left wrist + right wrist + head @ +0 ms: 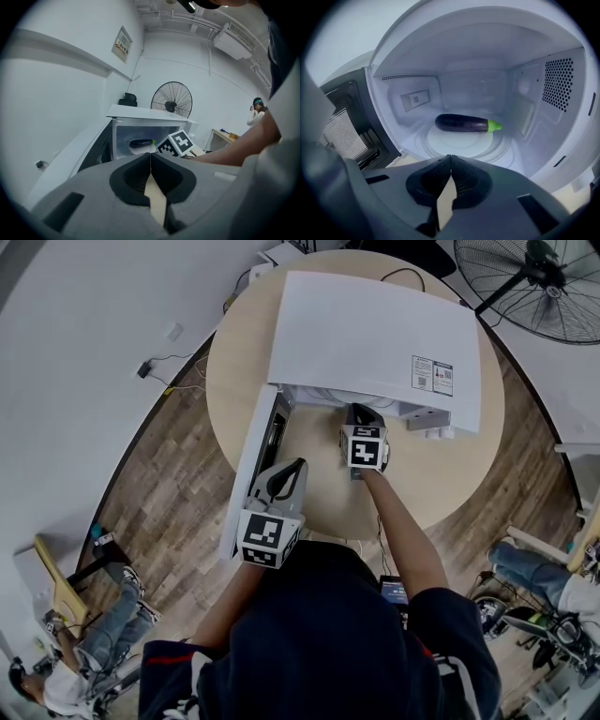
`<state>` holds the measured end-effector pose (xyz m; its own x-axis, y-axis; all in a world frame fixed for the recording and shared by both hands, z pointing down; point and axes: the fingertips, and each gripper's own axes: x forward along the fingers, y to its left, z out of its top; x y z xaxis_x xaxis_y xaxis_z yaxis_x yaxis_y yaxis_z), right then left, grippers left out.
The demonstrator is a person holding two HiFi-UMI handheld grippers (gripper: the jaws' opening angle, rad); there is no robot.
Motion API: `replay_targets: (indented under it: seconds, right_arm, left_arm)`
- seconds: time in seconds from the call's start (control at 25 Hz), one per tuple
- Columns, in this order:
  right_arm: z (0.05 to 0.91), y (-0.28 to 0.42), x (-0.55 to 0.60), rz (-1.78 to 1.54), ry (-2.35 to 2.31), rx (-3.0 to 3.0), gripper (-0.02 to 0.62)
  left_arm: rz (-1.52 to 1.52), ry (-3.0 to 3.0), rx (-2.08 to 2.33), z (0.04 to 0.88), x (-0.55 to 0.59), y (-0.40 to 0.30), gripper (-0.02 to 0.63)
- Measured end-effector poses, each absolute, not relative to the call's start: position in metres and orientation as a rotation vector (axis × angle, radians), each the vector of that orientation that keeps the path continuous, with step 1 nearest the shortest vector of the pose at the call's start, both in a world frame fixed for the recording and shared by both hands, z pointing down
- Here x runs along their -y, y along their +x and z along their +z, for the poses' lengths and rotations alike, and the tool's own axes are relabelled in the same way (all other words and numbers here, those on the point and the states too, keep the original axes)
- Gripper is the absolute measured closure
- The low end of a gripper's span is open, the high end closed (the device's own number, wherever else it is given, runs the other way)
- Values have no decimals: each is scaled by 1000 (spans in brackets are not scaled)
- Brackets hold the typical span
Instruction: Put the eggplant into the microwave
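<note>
Inside the microwave (375,334), the eggplant (466,124) is seen lying on its side on the round turntable (440,143), its green cap turned to the right in the right gripper view and its dark body stretched across the cavity; it is touched by neither gripper. The microwave is set on a round wooden table (441,484), and its door (255,470) is swung wide open to the left. The right gripper (450,157) is held just in front of the open cavity, pointed straight at the eggplant but well apart from it; its jaws are pressed together at the tips, and nothing is gripped between them. The left gripper (150,154) is held further back, near the person's body and just beside the outer edge of the open door; its jaws are likewise closed tip to tip, with only the pale table top seen through the slit below them. From the left gripper view the eggplant can be made out small within the lit cavity, past the right gripper's marker cube (180,142); a standing fan (171,99) is seen behind the microwave.
</note>
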<state>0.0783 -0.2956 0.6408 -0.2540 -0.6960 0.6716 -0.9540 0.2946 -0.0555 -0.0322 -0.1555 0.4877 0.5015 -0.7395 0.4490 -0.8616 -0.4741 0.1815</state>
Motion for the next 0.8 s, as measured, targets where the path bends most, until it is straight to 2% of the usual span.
replay_targets:
  seconds: [0.8]
  right_arm:
    - [583, 88, 262, 613, 1479, 2161, 583]
  left_arm:
    - [395, 2448, 1312, 463, 150, -20, 588]
